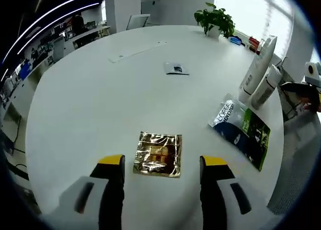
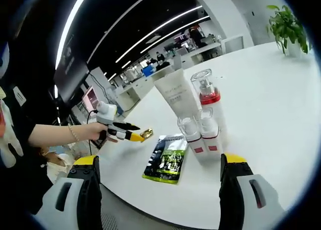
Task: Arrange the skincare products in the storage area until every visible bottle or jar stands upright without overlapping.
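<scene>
Spread wide and empty, the left gripper [image 1: 162,165] is poised over a crinkled gold foil sachet [image 1: 158,154] lying flat near the round white tabletop's [image 1: 100,99] edge. Equally spread, the right gripper [image 2: 159,164] is aimed at the upright cluster: white tube [image 2: 176,94], red-collared pump bottle [image 2: 208,105], two small bottles [image 2: 199,133]. Left to deal with: the flat green-and-black pouch [image 2: 168,158].

Opposed low views sharing sachet [image 1: 243,131], table [image 1: 100,99].
</scene>
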A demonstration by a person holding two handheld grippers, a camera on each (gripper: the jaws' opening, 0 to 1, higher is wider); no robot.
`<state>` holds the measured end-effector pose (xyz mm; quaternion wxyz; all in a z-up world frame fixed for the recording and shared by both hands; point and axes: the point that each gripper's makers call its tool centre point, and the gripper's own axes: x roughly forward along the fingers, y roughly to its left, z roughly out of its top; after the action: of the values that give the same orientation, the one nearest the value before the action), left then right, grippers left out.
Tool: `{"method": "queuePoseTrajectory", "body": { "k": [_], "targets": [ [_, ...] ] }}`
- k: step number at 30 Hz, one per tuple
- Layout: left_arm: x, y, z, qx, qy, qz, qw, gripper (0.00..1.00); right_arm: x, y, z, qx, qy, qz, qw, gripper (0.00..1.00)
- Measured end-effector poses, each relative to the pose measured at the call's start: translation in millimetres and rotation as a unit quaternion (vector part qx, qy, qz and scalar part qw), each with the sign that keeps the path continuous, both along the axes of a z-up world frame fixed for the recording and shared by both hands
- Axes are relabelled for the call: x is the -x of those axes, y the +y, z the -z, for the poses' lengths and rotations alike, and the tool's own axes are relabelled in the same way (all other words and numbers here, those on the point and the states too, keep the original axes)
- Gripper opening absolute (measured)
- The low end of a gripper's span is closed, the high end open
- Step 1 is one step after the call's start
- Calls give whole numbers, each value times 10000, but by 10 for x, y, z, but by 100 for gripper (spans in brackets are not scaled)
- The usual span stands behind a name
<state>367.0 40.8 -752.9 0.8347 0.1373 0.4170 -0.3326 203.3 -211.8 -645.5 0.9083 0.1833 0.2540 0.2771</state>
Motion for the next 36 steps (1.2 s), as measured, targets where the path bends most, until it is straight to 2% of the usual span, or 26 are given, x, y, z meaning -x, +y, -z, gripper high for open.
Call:
{"method": "queuePoseTrajectory", "body": {
  "k": [6, 18, 24, 29, 36],
  "targets": [
    [-13, 18, 117, -168, 135, 139, 9997, 49, 4, 3, -7, 7, 12, 17, 10000, 100],
    [-2, 24, 140, -232, 179, 139, 9995, 44, -1, 8, 6, 19, 46, 28, 10000, 100],
    [-24, 34, 154, -269, 134, 169, 9994, 41, -3, -4, 14, 38, 42, 32, 10000, 100],
    [1, -46, 123, -314, 4, 300, 9991, 35, 4, 24, -1, 42, 41, 29, 10000, 100],
    [-21, -56, 116, -315, -62, 368, 9988, 35, 2, 28, -6, 38, 38, 35, 10000, 100]
  ]
}}
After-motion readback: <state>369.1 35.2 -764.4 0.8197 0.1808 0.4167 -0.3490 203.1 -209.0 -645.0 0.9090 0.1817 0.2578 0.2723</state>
